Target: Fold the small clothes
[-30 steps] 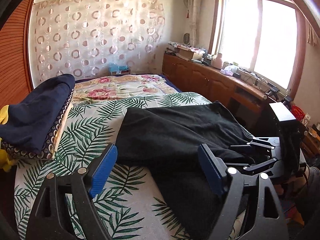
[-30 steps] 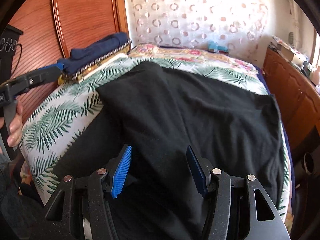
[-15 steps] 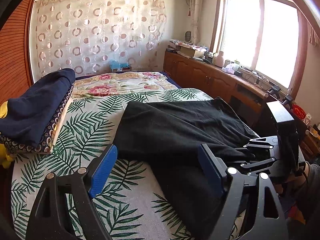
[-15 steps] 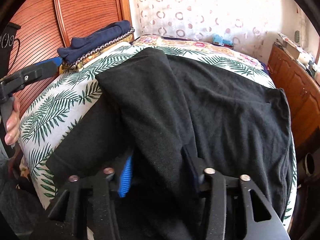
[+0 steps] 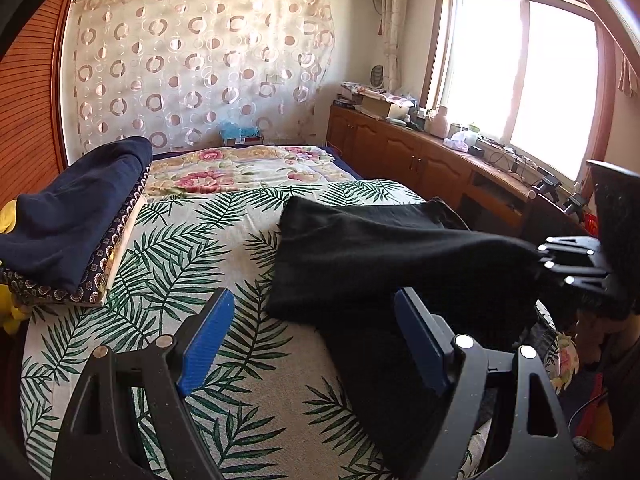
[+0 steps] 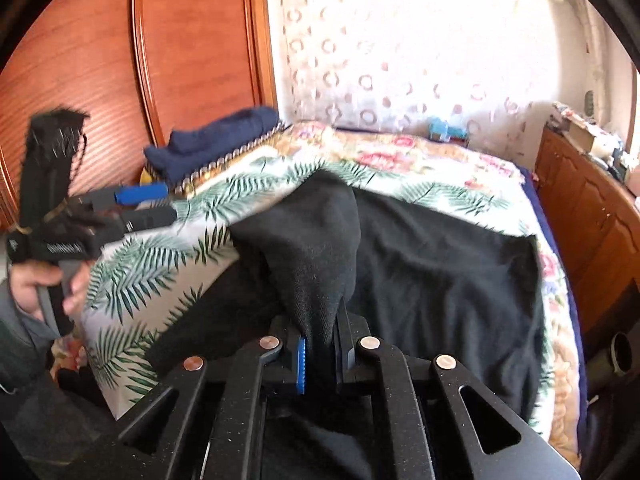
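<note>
A black garment (image 5: 380, 248) lies spread on the palm-leaf bed sheet (image 5: 180, 248). My right gripper (image 6: 320, 332) has a bunched fold of the black garment (image 6: 316, 248) between its pads, and its jaws are closing on it. The fold rises from the bed in a tent shape. In the left wrist view the right gripper (image 5: 560, 264) pulls the cloth up at the right edge. My left gripper (image 5: 314, 300) stands open above the sheet, nothing between its fingers, the garment's near edge just ahead of it. The left gripper (image 6: 148, 204) also shows beside the bed's left side.
A stack of folded navy clothes (image 5: 68, 208) sits at the bed's left by the wooden headboard (image 6: 180, 40). A floral blanket (image 5: 240, 168) covers the far end. Wooden cabinets (image 5: 420, 160) with clutter run under the window. A person's hand (image 6: 44, 284) holds the left gripper's handle.
The right gripper's jaws have closed from wide apart onto a fold of the black garment and risen, lifting the cloth. The left gripper has stayed open and still.
</note>
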